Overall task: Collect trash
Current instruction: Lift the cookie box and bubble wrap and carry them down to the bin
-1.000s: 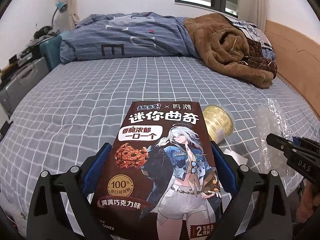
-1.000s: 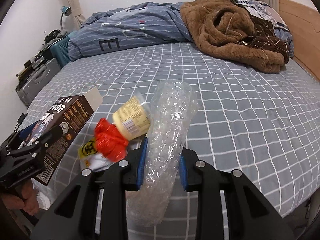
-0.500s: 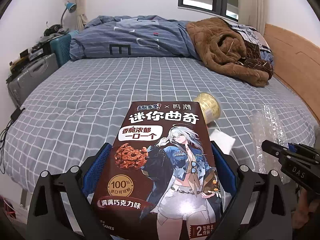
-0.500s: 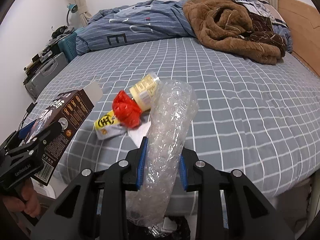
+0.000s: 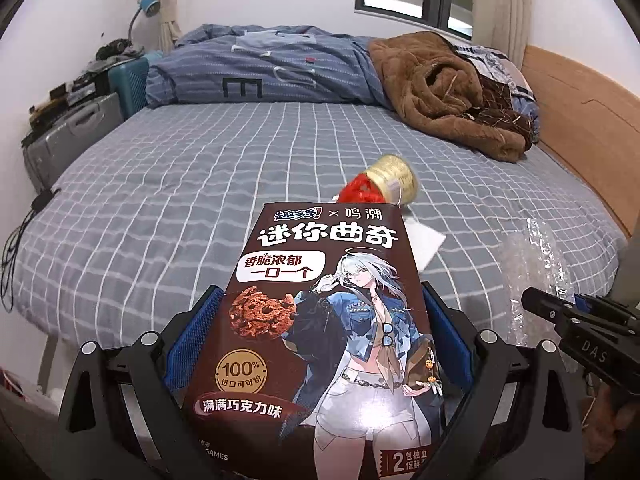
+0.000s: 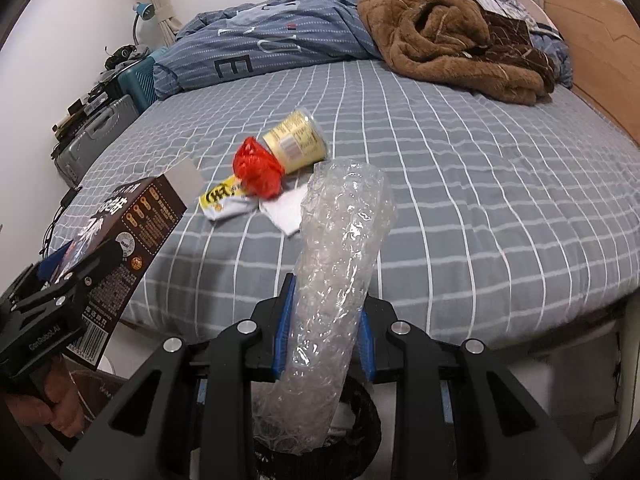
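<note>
My left gripper [image 5: 320, 320] is shut on a brown cookie box [image 5: 320, 320] with an anime figure, held off the bed's near edge; the box also shows in the right wrist view [image 6: 132, 232]. My right gripper [image 6: 324, 320] is shut on a roll of clear bubble wrap [image 6: 340, 248], its lower end over a black-lined trash bin [image 6: 360, 432]. On the bed lie a yellow cup [image 6: 296, 144], a red crumpled bag [image 6: 258, 168], a yellow-white wrapper [image 6: 224, 200] and a white paper [image 6: 286, 210].
The grey checked bed [image 6: 480, 200] carries a blue duvet [image 6: 272, 48] and a brown blanket [image 6: 448, 36] at the back. A wooden bedframe [image 5: 580, 112] runs on the right. Suitcases [image 5: 68, 140] stand to the left.
Both grippers have pulled back from the bed with their loads. The trash bin has come into view under the bubble wrap. The trash on the bed looks farther away.
</note>
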The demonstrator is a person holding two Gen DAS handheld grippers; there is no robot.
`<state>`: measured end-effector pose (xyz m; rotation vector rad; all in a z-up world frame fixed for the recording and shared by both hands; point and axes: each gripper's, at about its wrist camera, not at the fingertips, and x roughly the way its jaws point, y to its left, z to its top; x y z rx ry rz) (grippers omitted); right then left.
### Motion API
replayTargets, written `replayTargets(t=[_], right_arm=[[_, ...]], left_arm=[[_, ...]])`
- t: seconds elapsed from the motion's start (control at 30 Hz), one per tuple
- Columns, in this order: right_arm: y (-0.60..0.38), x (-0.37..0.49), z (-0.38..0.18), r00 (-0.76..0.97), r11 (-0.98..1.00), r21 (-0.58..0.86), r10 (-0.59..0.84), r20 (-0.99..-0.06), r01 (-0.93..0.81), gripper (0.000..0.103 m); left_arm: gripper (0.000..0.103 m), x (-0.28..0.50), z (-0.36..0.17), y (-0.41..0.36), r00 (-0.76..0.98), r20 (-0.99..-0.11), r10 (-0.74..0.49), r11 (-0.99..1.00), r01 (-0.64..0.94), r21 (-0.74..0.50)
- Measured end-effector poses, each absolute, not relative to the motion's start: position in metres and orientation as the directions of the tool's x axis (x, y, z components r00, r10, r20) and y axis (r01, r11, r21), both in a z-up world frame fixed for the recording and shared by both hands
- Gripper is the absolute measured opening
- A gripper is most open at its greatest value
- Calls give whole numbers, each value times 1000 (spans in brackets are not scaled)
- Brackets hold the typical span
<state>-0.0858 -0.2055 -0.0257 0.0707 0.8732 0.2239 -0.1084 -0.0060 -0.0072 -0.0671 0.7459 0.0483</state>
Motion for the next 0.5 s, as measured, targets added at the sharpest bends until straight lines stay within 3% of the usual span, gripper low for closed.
replayTargets(t=[0.5], right_arm=[[-199,-146,-39,586,974,141,220,-780,-179,27]], left_arm=[[92,-173,-25,-1,689,-724,29,990,-118,-73]])
